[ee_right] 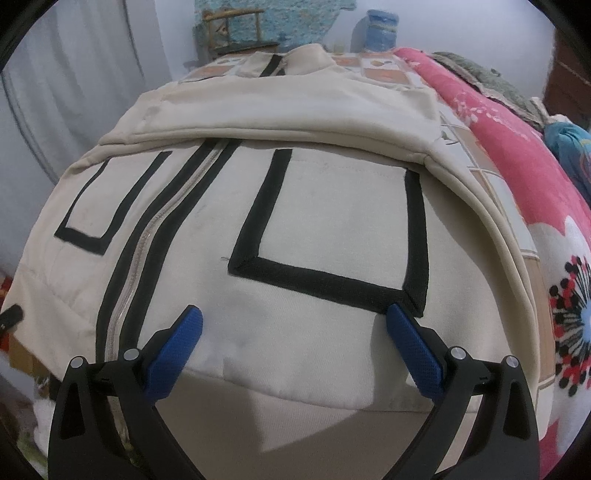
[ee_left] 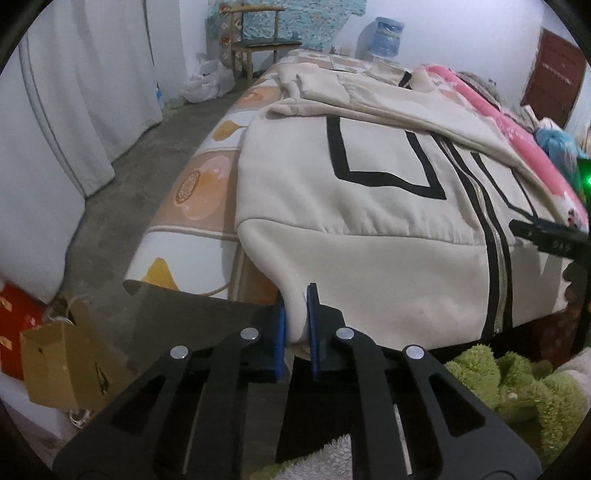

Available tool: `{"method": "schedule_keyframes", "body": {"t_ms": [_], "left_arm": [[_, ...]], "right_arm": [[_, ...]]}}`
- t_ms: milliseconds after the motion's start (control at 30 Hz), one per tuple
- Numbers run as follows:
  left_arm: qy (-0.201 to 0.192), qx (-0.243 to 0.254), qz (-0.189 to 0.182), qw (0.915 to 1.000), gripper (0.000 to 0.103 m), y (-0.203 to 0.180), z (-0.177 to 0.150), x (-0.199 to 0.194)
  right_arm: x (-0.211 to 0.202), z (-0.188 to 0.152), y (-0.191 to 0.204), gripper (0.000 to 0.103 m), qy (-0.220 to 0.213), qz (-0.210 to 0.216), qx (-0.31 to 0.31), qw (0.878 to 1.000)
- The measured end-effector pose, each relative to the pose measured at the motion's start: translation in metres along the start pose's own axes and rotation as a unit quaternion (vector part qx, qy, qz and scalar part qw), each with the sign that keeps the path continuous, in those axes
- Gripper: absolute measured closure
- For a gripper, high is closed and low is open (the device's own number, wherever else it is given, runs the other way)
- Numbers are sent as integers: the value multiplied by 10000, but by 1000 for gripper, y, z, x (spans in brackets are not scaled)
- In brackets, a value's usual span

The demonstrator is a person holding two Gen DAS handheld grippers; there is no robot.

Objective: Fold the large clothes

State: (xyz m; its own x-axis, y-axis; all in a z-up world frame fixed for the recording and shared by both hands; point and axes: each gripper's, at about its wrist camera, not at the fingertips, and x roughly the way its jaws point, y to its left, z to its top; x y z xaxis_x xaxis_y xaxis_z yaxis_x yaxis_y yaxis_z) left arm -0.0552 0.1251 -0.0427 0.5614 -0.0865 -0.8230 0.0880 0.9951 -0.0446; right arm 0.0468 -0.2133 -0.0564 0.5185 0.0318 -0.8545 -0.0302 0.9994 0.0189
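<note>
A cream zip jacket with black stripes and rectangle outlines lies flat on the bed, both sleeves folded across its upper part. My left gripper is shut on the jacket's lower left hem corner, with cloth pinched between the blue pads. In the right wrist view the jacket fills the frame, and my right gripper stands wide open just above the hem on the right front panel, nothing between its fingers. The right gripper's black body shows at the right edge of the left wrist view.
The bed has an orange and white patterned sheet; a pink flowered blanket lies along its right side. A green plush toy and a cardboard bag sit low on the floor. A wooden chair and water bottle stand beyond.
</note>
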Motion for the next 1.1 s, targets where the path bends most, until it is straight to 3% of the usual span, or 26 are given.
{"method": "schedule_keyframes", "body": {"t_ms": [300, 633, 900, 1100], "left_arm": [[-39, 197, 122, 9997, 94, -3, -1, -1], [-97, 311, 103, 9994, 94, -4, -2, -1], [-123, 330, 80, 9993, 94, -4, -3, -1], [-275, 421, 20, 9987, 96, -7, -4, -7]], "right_arm": [[-41, -16, -47, 6, 274, 382, 633, 9969], [-82, -70, -86, 11, 680, 257, 1238, 9896], [-61, -92, -105, 40, 951, 359, 1872, 9770], [-66, -95, -102, 91, 1046, 428, 1765, 9778]]}}
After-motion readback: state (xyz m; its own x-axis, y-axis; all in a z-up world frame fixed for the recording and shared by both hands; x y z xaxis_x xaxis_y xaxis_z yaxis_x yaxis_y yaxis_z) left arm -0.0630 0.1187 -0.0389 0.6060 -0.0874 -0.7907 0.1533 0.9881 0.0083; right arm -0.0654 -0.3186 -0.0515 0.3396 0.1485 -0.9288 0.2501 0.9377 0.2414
